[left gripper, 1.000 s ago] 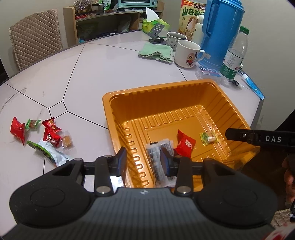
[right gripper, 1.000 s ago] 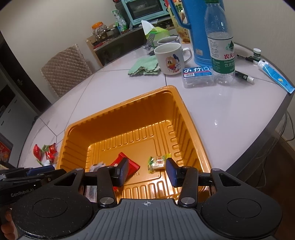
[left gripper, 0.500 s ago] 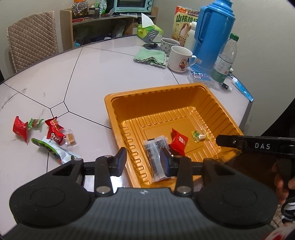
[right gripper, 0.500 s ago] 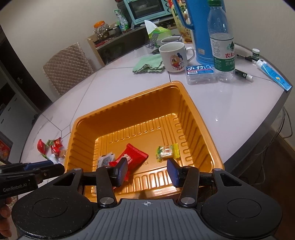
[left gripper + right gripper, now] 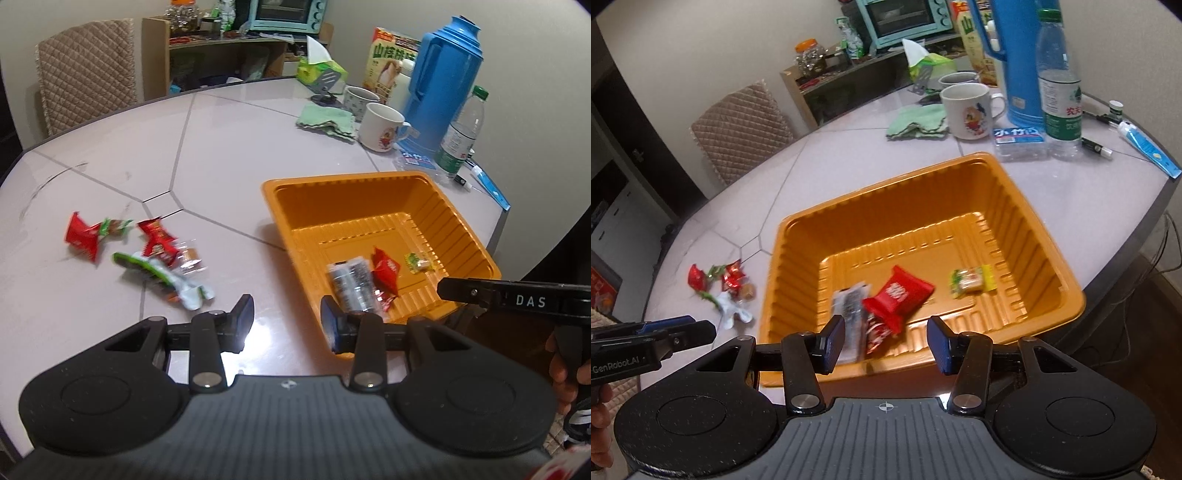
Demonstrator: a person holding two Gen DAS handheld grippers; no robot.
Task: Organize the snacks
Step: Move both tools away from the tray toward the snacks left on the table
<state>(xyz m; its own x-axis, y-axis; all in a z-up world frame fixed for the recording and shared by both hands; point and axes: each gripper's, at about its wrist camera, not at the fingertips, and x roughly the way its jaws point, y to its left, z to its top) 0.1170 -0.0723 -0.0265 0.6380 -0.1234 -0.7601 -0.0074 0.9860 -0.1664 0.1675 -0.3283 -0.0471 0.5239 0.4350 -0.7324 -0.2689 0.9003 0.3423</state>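
Ahead of the right claw (image 5: 885,341) sits a ribbed orange plastic tray (image 5: 1015,206) on the pale tiled tabletop (image 5: 229,147). Its near wall stands between the claw and the snacks inside: a glossy red packet (image 5: 899,293), a grey-black wrapper (image 5: 849,306) just left of it, and a small yellow-green candy (image 5: 971,282) to the right, apart from the others. The right claw is spread and holds nothing.

The left claw (image 5: 287,319) is also spread and empty, over bare tabletop just left of the tray's near corner. Ahead and to its left lies a loose pile of crinkled wrappers (image 5: 147,251), red, green and clear, blurred in this view.

Beyond the tray stand a white mug (image 5: 969,110), a crumpled green cloth (image 5: 918,122), a blue thermos (image 5: 441,77), a clear water bottle (image 5: 1058,81) and a small clear box (image 5: 1019,142).
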